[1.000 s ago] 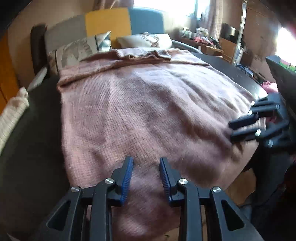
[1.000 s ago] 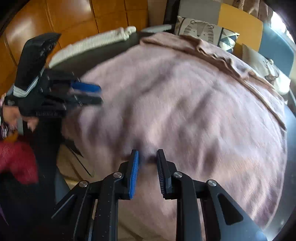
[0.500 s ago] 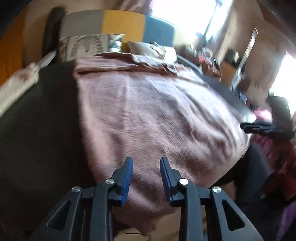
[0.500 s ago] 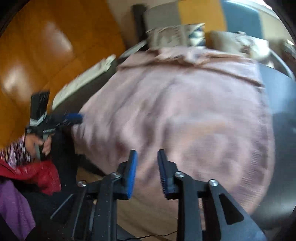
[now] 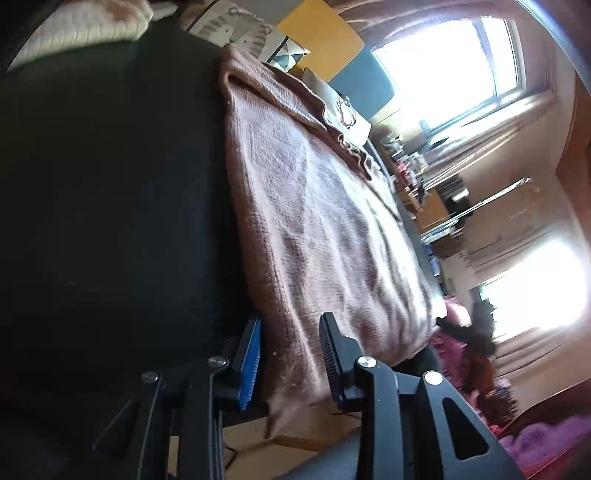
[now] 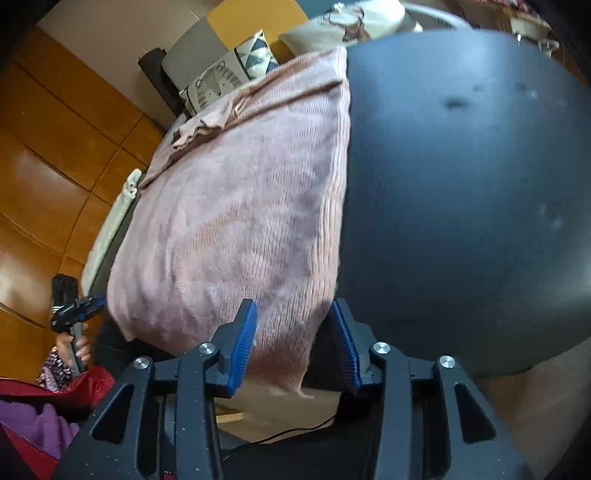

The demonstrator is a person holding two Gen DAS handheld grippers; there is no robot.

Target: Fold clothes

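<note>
1. Left hand-held gripper [image 5: 290, 358]: jaws partly apart, straddling the near left corner of the sweater [image 5: 314, 236]; cloth between the pads, not pinched. Left pad at the sweater's edge; touching or not, cannot tell.
2. Right hand-held gripper [image 6: 295, 347]: jaws just been opening, now spread wide on either side of the sweater's [image 6: 243, 229] near right corner; cloth hangs between the fingers, pads clear of it.
3. Sweater: one, pink knit, spread flat on the dark round surface [image 6: 461, 184], near hem drooping over the surface's edge, far end bunched in folds near the cushions.
4. Two hand-held grippers in all, one at each near corner of the sweater; the left one also seen small in the right wrist view [image 6: 96, 303], with a hand [image 6: 72, 343] below it.
5. Cushions: two counted behind the sweater, one with an animal print [image 6: 216, 86], one pale [image 6: 347, 26].
6. Cream knit cloth [image 6: 110, 225]: one, lying along the surface's left rim.
7. Windows [image 5: 443, 62]: two, bright.
8. Purple fabric [image 6: 33, 424] and red fabric [image 6: 48, 386] low at the left, beside the hand.
</note>
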